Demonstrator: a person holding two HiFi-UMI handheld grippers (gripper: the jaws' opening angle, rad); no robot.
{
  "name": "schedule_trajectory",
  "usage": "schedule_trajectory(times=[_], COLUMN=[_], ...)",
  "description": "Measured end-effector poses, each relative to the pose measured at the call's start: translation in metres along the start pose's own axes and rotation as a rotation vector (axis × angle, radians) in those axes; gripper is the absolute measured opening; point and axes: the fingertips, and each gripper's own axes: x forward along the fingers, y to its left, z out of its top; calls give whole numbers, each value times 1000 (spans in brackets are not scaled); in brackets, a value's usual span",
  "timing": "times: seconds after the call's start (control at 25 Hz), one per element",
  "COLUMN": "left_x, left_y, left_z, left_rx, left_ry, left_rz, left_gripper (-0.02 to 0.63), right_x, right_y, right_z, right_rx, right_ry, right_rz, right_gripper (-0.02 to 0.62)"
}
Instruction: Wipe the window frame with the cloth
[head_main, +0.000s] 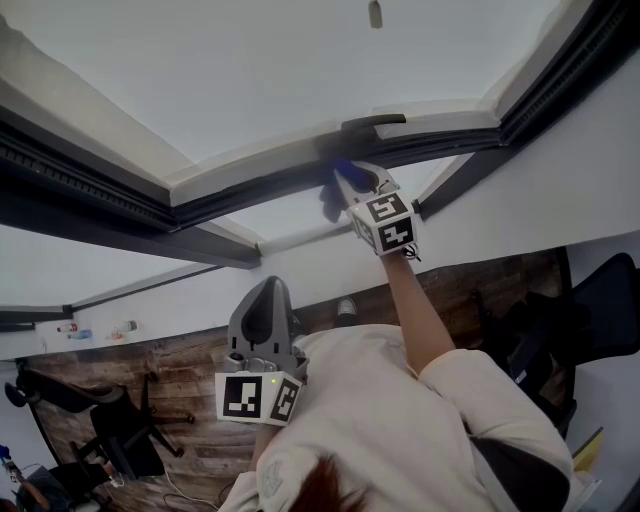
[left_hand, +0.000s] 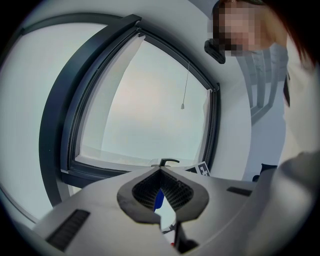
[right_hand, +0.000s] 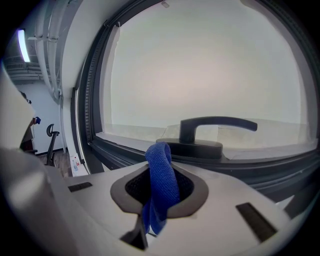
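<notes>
My right gripper (head_main: 345, 182) is raised to the dark window frame (head_main: 250, 188) and is shut on a blue cloth (head_main: 333, 192), just below the black window handle (head_main: 372, 123). In the right gripper view the blue cloth (right_hand: 162, 192) sticks up from between the jaws, a short way before the handle (right_hand: 212, 131) and the frame's lower rail (right_hand: 125, 149). My left gripper (head_main: 268, 290) hangs lower, in front of the person's chest, apart from the frame. Its jaws are shut with nothing in them (left_hand: 161, 174); they point at the frame (left_hand: 100, 172).
A blind cord pull (head_main: 375, 14) hangs before the glass above the handle. Black office chairs (head_main: 110, 430) stand on the wooden floor (head_main: 190, 370) at lower left, another chair (head_main: 600, 300) at right. Small bottles (head_main: 80, 333) sit along the white ledge at far left.
</notes>
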Motion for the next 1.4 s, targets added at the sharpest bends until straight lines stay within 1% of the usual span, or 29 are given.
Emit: schedule_trajectory(times=[0.36,0.6,0.72,0.88,0.96,1.08,1.2,1.32,1.4], left_x=[0,-8,-15,-24,-26,-31,-35,-33,-32], left_y=[-8,-7,3,26,39,57,74,88,93], left_z=[-4,-9,-11,-14,-9,2,7,2,-2], left_rx=[-6,-23,-30,-32,-18,28,61,58,52], left_ry=[2,8,14,33,32,34,40,46,53], left_rz=[-6,6,12,17,14,14,20,13,2], left_gripper=[5,6,6,5,6,5,5,5,5], right_x=[-7,-11,-23,-52,-68,-94,-119,-128,-127], right_y=[-14,-14,-18,-20,-19,-7,4,13,19], right_z=[-2,-5,-5,-4,3,15,20,21,14], right_rx=[4,22,76,192,230,255,294,347,353], right_ry=[-3,10,-1,-56,-86,-117,-137,-159,-139], right_rz=[-23,-40,-55,-74,-90,-96,-128,-149,-158], right_gripper=[54,54,54,54,54,54,54,54,54])
